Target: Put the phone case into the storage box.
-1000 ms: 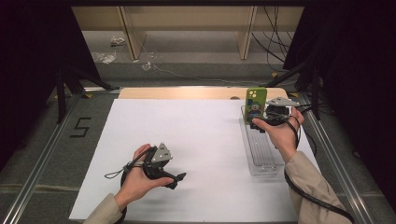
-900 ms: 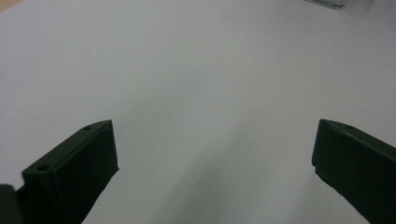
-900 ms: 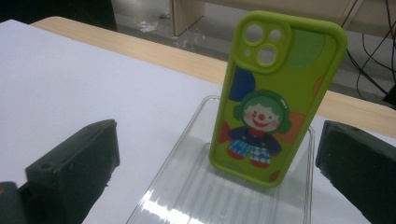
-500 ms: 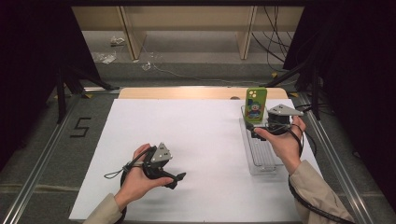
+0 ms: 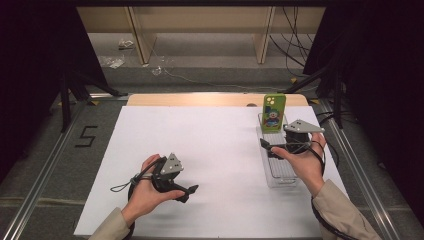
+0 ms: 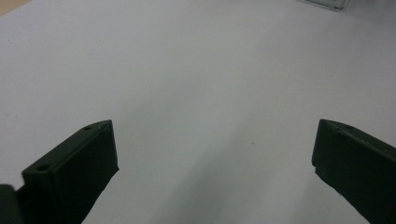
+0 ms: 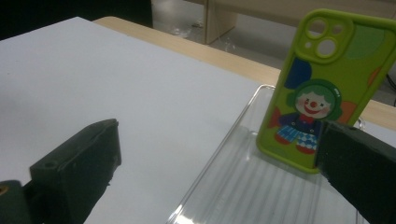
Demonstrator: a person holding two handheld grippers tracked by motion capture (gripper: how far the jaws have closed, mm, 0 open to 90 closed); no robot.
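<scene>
At the near left of the white table (image 5: 210, 145), the left gripper (image 5: 191, 191) rests low in a person's hand, its jaws spread wide over bare tabletop. To the right, the right gripper (image 5: 263, 144) hovers over a clear plastic tray (image 5: 280, 175), jaws also wide and holding nothing. A green clown-printed phone case (image 5: 274, 112) stands upright at the tray's far end, just beyond the jaws.

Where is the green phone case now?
In the high view, the green phone case stands upright at the far end of the clear tray, right side, just beyond the right gripper.
</scene>
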